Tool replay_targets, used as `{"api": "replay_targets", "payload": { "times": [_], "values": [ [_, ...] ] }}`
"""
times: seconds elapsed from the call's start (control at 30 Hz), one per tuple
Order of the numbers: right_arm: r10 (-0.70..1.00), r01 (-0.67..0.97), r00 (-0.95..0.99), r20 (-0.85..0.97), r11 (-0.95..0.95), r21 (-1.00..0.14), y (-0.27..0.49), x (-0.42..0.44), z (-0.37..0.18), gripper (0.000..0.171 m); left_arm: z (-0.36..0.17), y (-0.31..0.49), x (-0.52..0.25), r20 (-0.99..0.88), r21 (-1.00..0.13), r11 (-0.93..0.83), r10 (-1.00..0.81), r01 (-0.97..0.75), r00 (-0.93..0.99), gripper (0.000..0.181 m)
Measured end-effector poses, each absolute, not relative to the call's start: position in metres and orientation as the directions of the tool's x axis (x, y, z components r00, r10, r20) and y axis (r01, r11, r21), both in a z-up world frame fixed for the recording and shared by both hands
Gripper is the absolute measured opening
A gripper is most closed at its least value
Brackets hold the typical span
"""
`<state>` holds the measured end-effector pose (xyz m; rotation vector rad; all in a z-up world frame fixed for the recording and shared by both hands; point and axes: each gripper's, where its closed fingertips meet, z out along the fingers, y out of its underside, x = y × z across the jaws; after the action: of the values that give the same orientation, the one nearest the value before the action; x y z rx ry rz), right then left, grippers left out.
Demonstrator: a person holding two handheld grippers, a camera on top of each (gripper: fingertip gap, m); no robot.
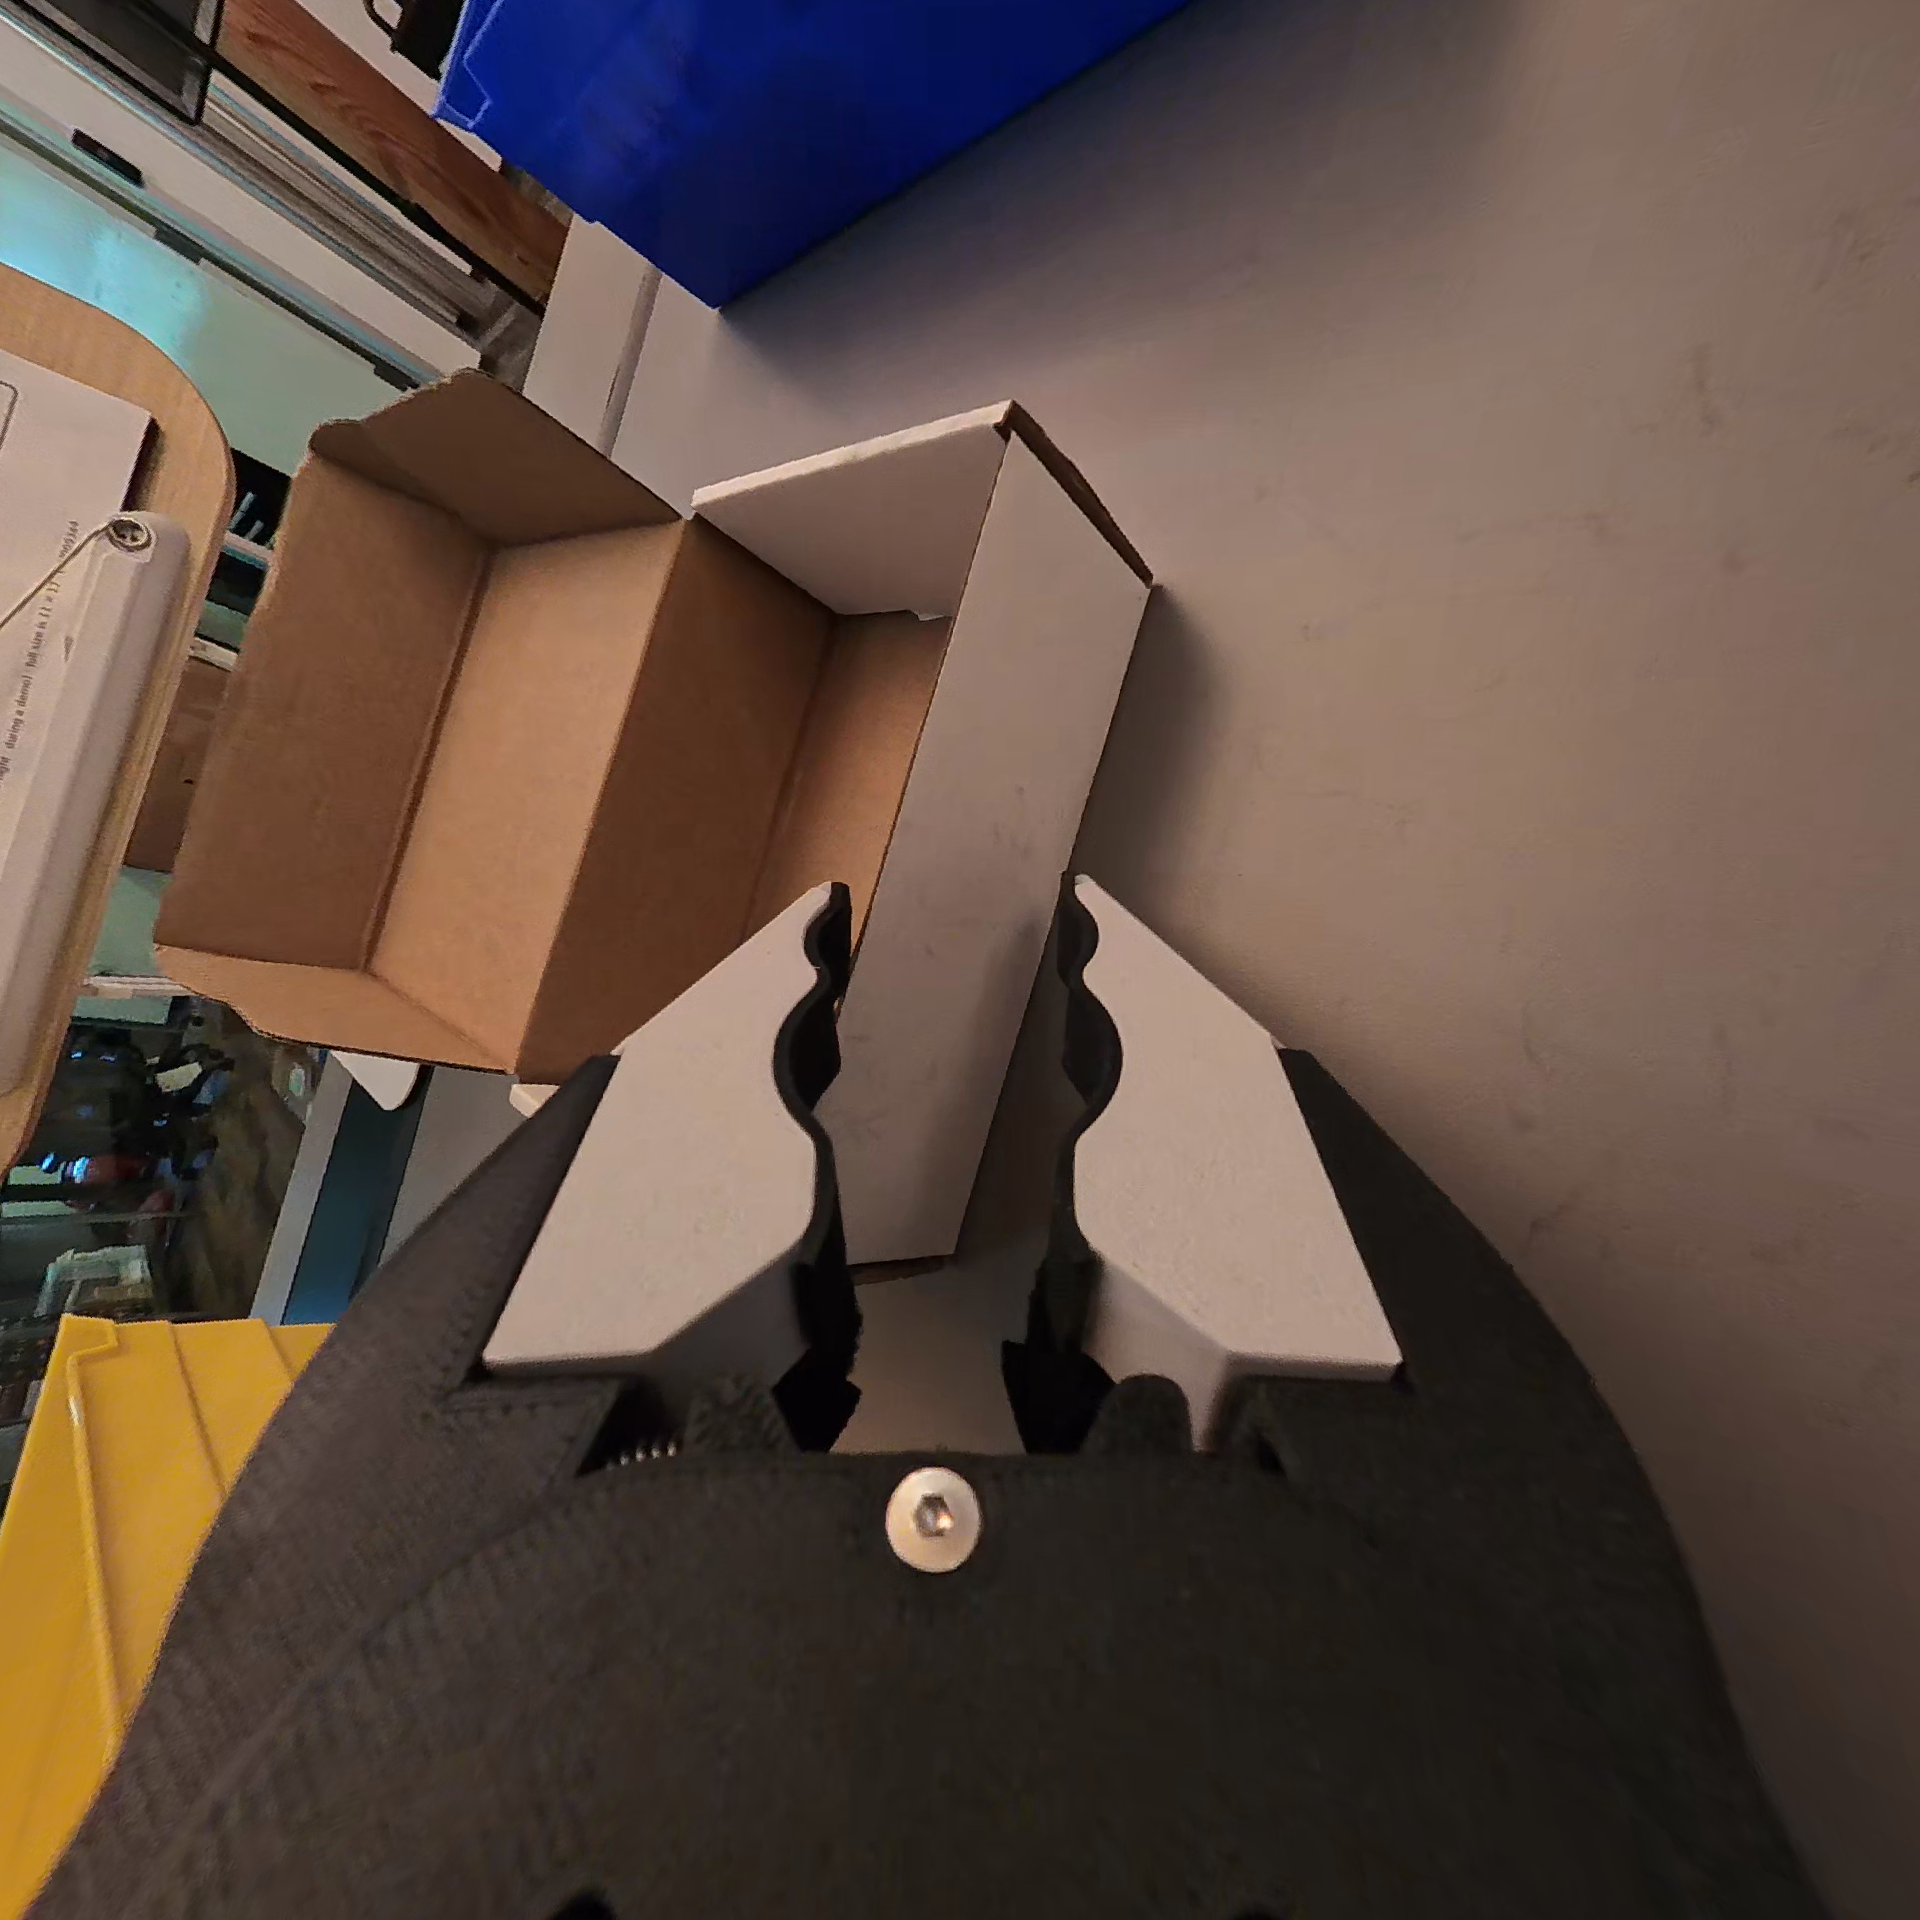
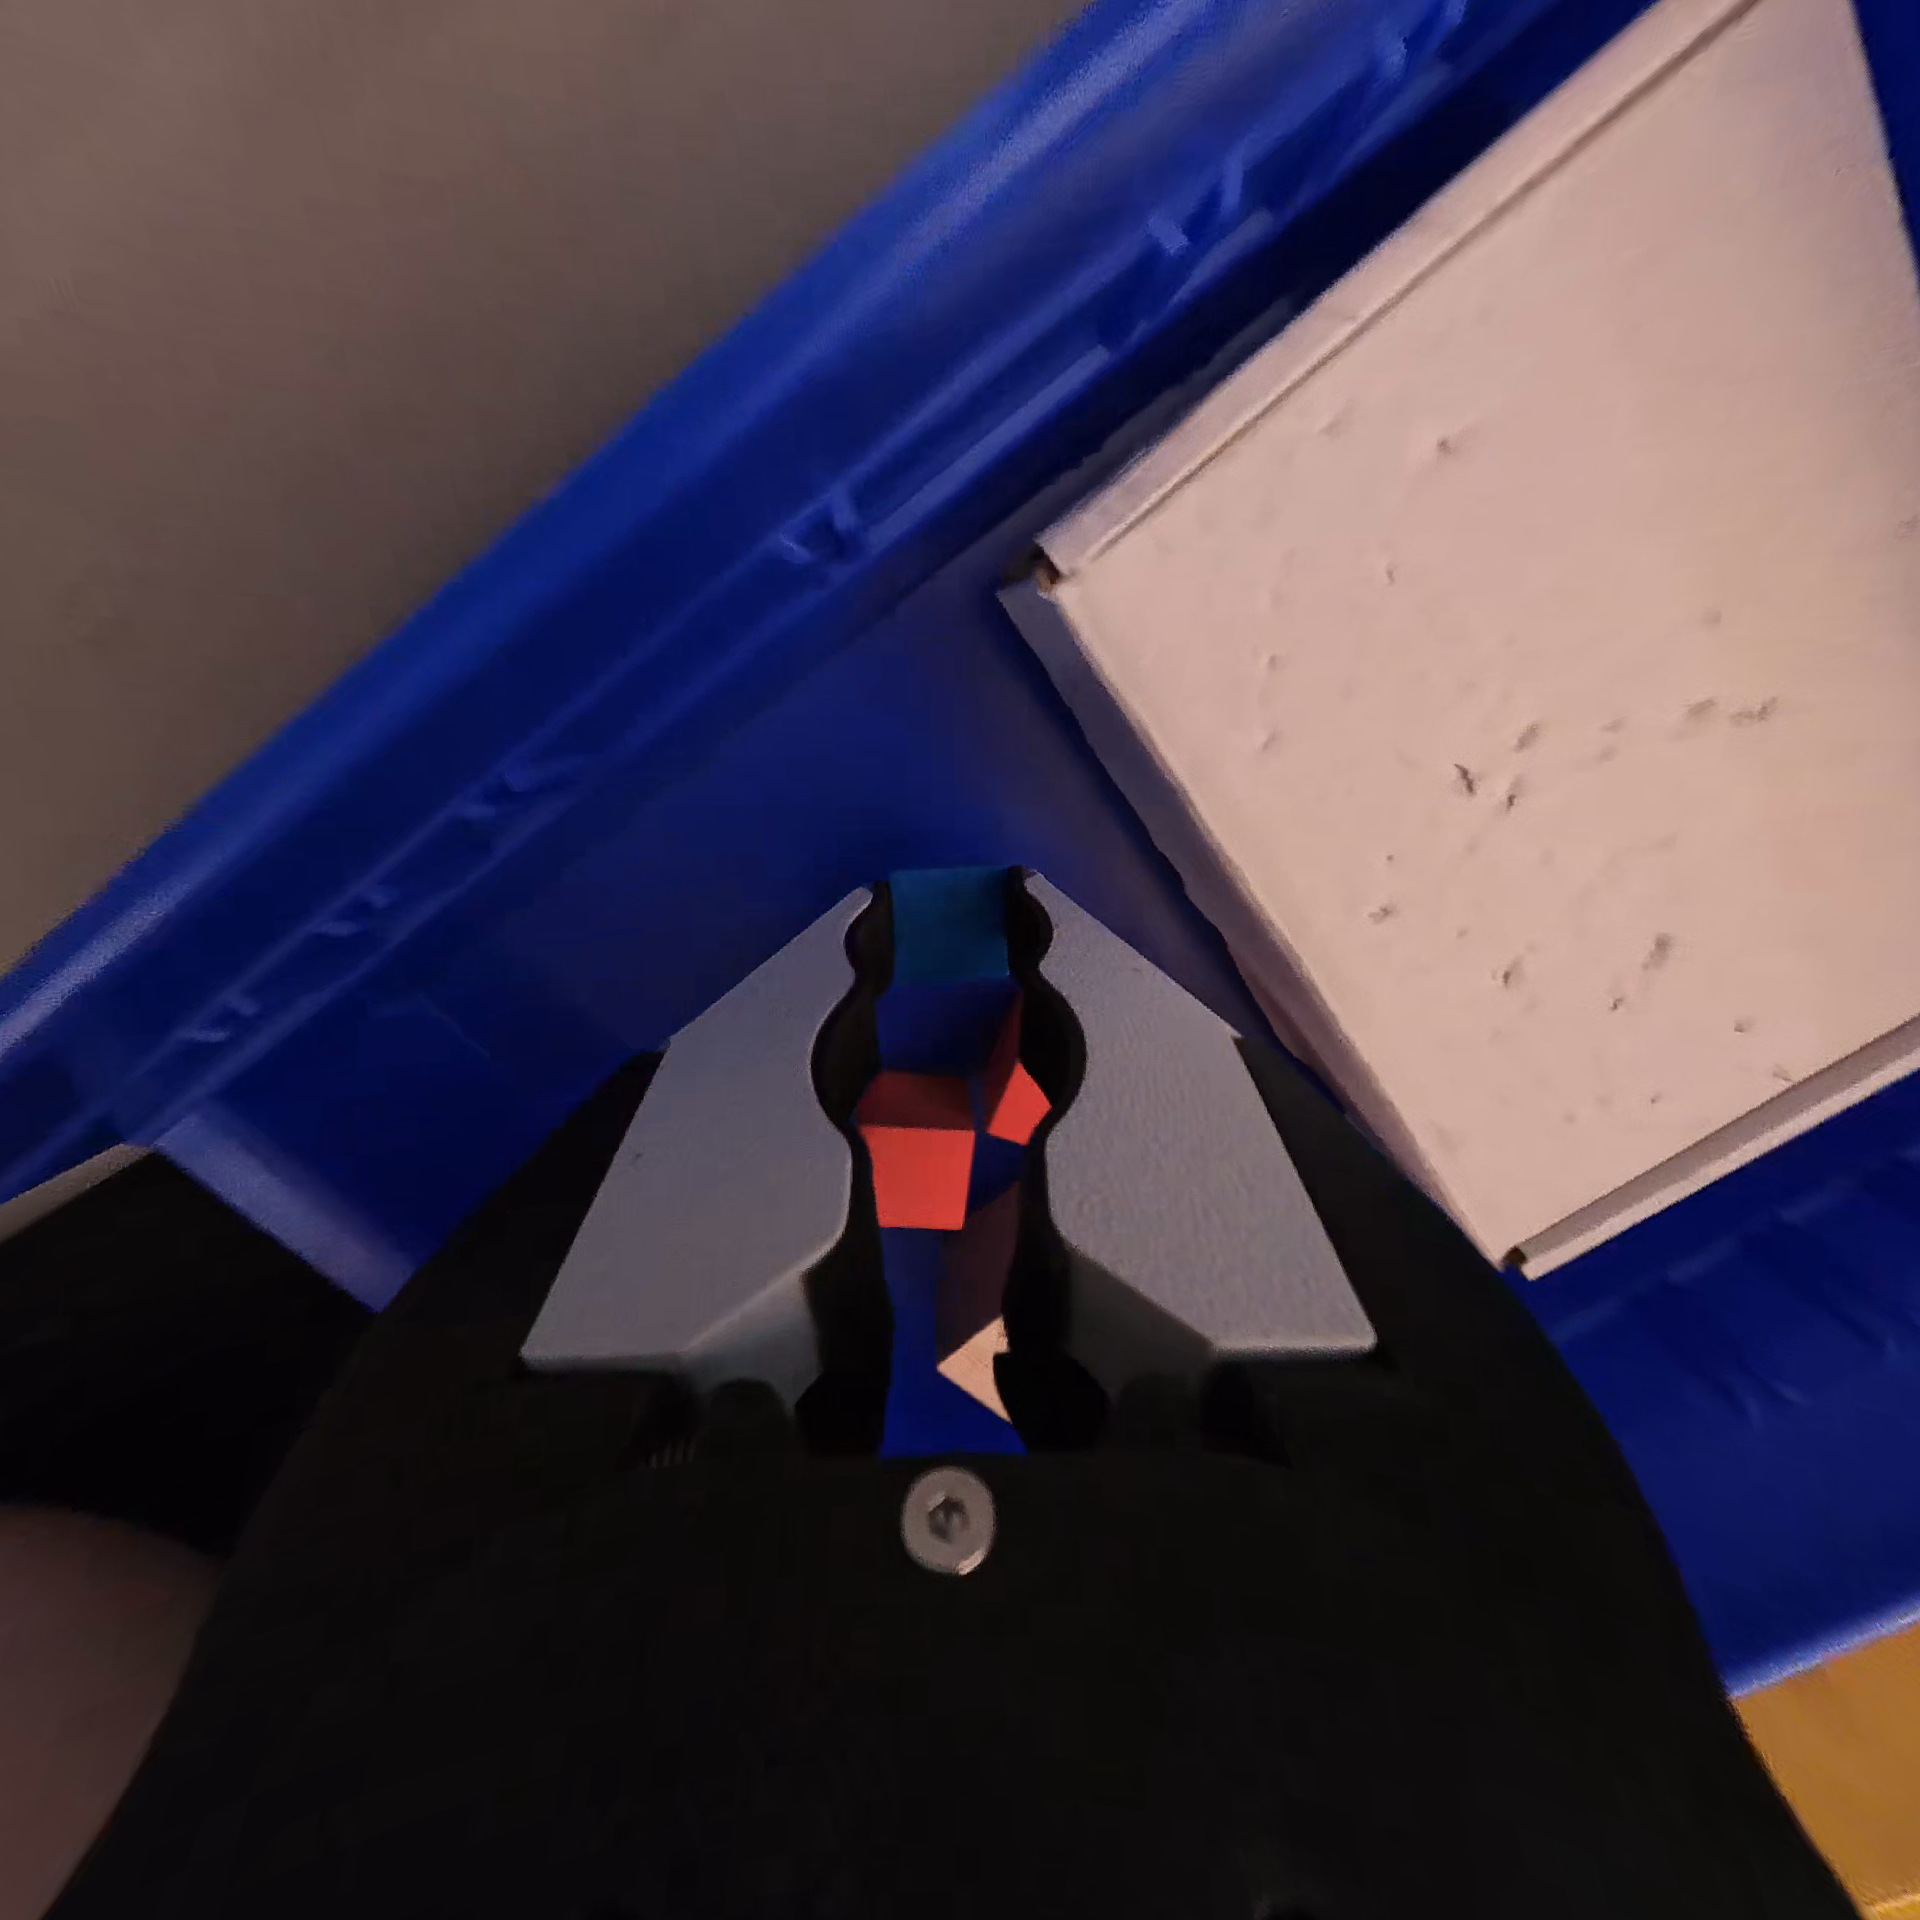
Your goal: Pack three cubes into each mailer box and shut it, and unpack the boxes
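On my left wrist view, far left, I see a yellow bin at the lower corner and a wooden surface with a white paper sheet higher up. Next comes the open mailer box, white outside and brown inside, sitting on the grey table with its lid thrown back toward the left; I see no cubes in the part of its interior that shows. My left gripper straddles the box's near white front wall, one finger on the inside and the other on the outside, the jaws parted with a gap on both sides of the cardboard, so it is not pinching anything. A blue bin stands beyond the box at the top. On my right wrist view, the grey table fills the upper left, then the blue bin's rim runs diagonally across. My right gripper reaches into that bin and is clamped on a teal cube between its fingertips. Just below it, seen through the gap between the fingers, lie a red cube and a second red cube on the bin floor. To the right, a closed white mailer box lies in the bin, its surface scuffed with small marks.
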<state>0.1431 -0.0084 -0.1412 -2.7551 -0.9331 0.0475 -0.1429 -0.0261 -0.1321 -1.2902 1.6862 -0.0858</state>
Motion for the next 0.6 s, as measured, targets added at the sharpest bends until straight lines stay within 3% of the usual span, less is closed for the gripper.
{"api": "replay_targets", "payload": {
  "times": [0.03,0.23,0.37,0.43,0.5,0.6],
  "values": [
    [0.596,0.588,0.802,0.039,-0.777,-0.224,-0.009,0.145,-0.144,0.022,-0.132,-0.026,-0.143,-0.634,-0.57,0.433,-0.773,-0.698,0.038,0.038],
    [0.582,0.569,0.813,0.01,-0.79,-0.229,-0.01,0.145,-0.147,0.03,-0.129,-0.029,-0.142,-0.6,-0.61,0.41,-0.798,-0.678,0.057,0.04],
    [0.563,0.552,0.824,0.062,-0.773,-0.313,-0.006,0.144,-0.116,0.038,-0.095,-0.04,-0.137,-0.533,-0.742,0.391,-0.837,-0.545,0.125,0.051],
    [0.545,0.544,0.828,0.128,-0.729,-0.414,0.002,0.135,-0.082,0.04,-0.07,-0.046,-0.138,-0.45,-0.831,0.348,-0.879,-0.434,0.159,0.055],
    [0.506,0.528,0.833,0.222,-0.612,-0.588,0.026,0.113,-0.033,0.045,-0.041,-0.037,-0.145,-0.387,-0.894,0.303,-0.893,-0.33,0.228,0.057],
    [0.432,0.315,0.891,0.136,-0.376,-0.872,0.064,0.049,0.041,0.054,-0.003,0.005,-0.163,-0.259,-0.957,0.18,-0.885,-0.228,0.387,0.052]
  ]
}}
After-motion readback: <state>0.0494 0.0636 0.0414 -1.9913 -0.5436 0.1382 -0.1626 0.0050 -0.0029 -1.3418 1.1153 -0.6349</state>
